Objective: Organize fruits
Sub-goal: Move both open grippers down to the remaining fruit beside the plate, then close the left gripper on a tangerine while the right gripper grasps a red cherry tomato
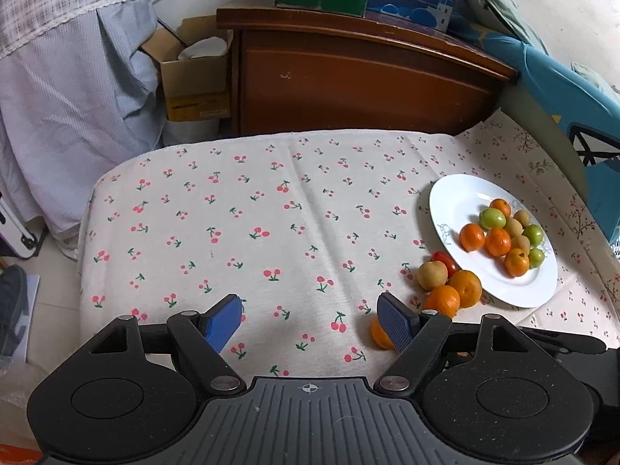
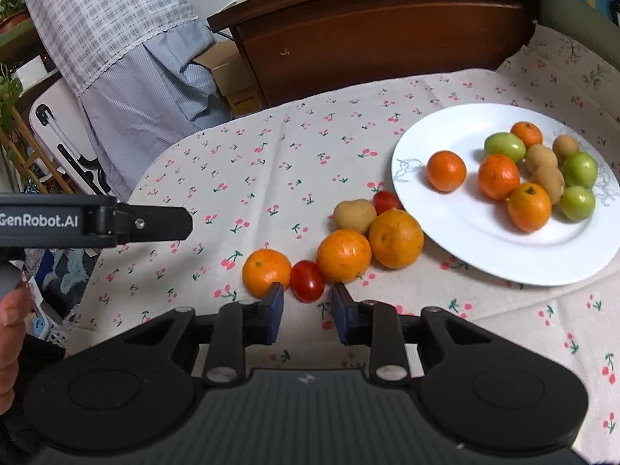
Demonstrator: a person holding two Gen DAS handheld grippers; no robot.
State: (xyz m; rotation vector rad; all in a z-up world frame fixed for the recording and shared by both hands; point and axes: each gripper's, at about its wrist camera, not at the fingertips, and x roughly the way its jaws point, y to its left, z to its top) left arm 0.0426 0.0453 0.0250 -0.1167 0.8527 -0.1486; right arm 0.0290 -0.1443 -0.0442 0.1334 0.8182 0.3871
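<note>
On the cherry-print tablecloth [image 2: 271, 178] stands a white plate [image 2: 484, 255] holding several oranges, green fruits and brown fruits. Loose beside it lie three oranges [image 2: 266, 273], a brown fruit [image 2: 354, 216] and two red tomatoes. My right gripper [image 2: 308, 310] is narrowly open. The small red tomato [image 2: 307, 281] sits just ahead of its blue pads, untouched. My left gripper [image 1: 310, 325] is wide open over bare cloth, left of the plate [image 1: 457, 201]. An orange [image 1: 378, 335] lies partly hidden behind its right finger. The left gripper's body [image 2: 97, 221] shows in the right wrist view.
A dark wooden cabinet [image 1: 348, 85] with cartons on top stands beyond the table's far edge. A cardboard box [image 1: 193, 77] and cloth-covered furniture [image 1: 69, 97] are at the far left. A person's hand [image 2: 7, 329] is at the left edge.
</note>
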